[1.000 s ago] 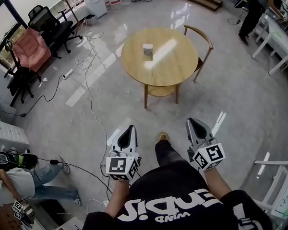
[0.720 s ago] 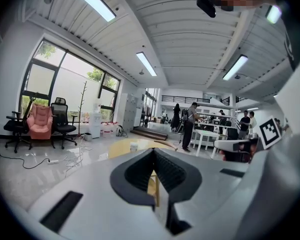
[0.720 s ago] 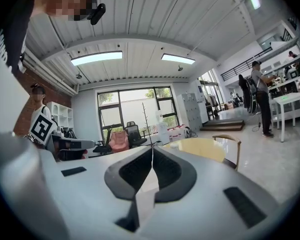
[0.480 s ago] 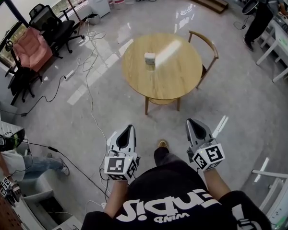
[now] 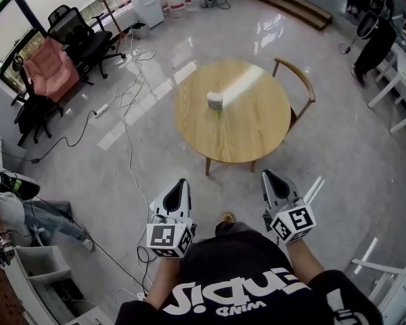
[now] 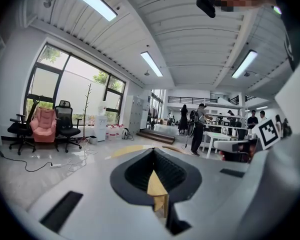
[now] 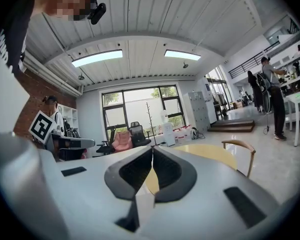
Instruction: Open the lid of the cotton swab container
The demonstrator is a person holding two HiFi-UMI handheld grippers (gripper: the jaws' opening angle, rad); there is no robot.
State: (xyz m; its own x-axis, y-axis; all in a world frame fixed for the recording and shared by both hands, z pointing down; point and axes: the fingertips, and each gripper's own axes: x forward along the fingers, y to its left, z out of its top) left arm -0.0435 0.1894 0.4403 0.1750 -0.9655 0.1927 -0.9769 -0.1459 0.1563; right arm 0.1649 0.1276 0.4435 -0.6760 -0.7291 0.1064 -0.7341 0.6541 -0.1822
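Note:
A small white cotton swab container point(image 5: 215, 100) stands near the middle of a round wooden table point(image 5: 257, 124) in the head view. Both grippers are held in front of the person's body, well short of the table. My left gripper point(image 5: 181, 183) is shut with nothing in it, and its own view shows the jaws point(image 6: 153, 151) pressed together with the table edge point(image 6: 127, 150) beyond. My right gripper point(image 5: 267, 175) is also shut and empty, its jaws point(image 7: 152, 151) meeting in front of the yellow tabletop point(image 7: 212, 154). The container is hidden in both gripper views.
A wooden chair point(image 5: 294, 87) stands at the table's right side. Cables point(image 5: 125, 141) trail across the glossy floor to the left. Office chairs point(image 5: 54, 66) line the window wall. A person point(image 5: 10, 212) crouches at lower left; white tables point(image 5: 399, 93) stand at right.
The table and container have shifted lower in the head view and look nearer. Both grippers kept their pose in front of the body, jaws shut throughout.

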